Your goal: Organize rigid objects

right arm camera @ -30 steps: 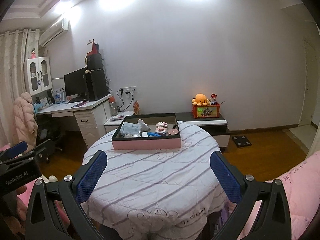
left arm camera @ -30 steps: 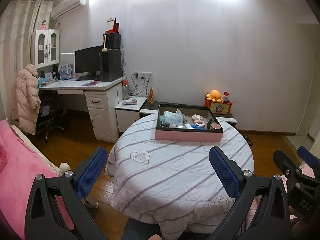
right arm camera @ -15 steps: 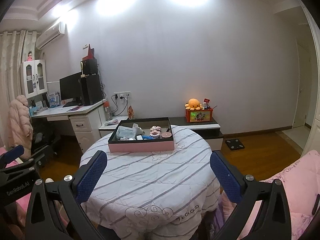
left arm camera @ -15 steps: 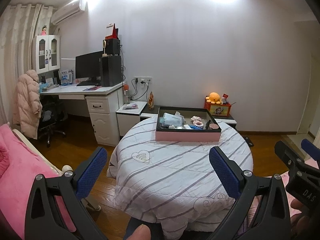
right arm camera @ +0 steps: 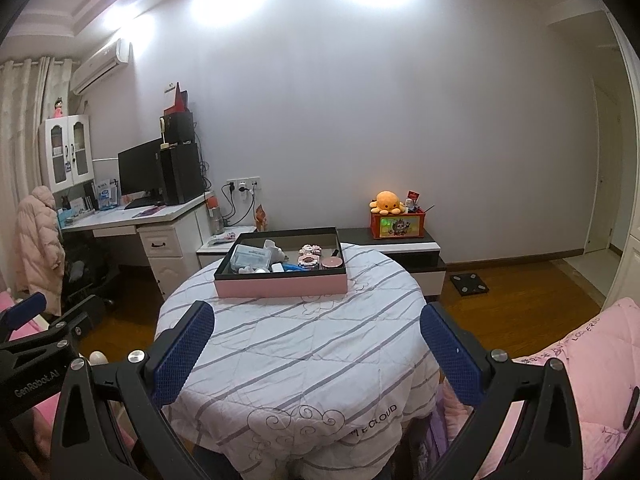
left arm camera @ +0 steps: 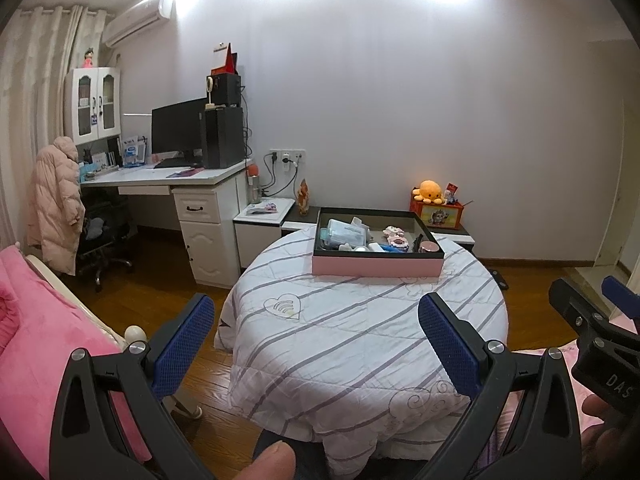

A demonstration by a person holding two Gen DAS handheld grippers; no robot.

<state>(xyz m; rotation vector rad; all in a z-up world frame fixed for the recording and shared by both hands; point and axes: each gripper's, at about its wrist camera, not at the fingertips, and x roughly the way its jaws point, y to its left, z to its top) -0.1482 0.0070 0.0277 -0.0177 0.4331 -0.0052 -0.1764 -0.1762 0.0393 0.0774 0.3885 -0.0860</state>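
Note:
A pink box with a black inside (left arm camera: 377,267) (right arm camera: 280,285) stands at the far side of a round table under a striped white quilt (left arm camera: 360,332) (right arm camera: 296,344). It holds several small items: a clear case (left arm camera: 346,233), pink compacts (left arm camera: 396,238), a round rose-gold tin (left arm camera: 429,246). My left gripper (left arm camera: 316,344) is open and empty, held back from the table's near edge. My right gripper (right arm camera: 316,344) is open and empty too, also short of the table. Each gripper shows at the edge of the other's view.
A white desk (left arm camera: 188,184) with monitor and speakers stands at the left, a chair with a pink coat (left arm camera: 56,208) beside it. A low cabinet with an orange plush (right arm camera: 386,202) is behind the table. Pink bedding (left arm camera: 32,344) (right arm camera: 592,360) lies at both sides.
Both grippers have drawn back and risen slightly, so the table and box look smaller and farther. Both stay open and empty.

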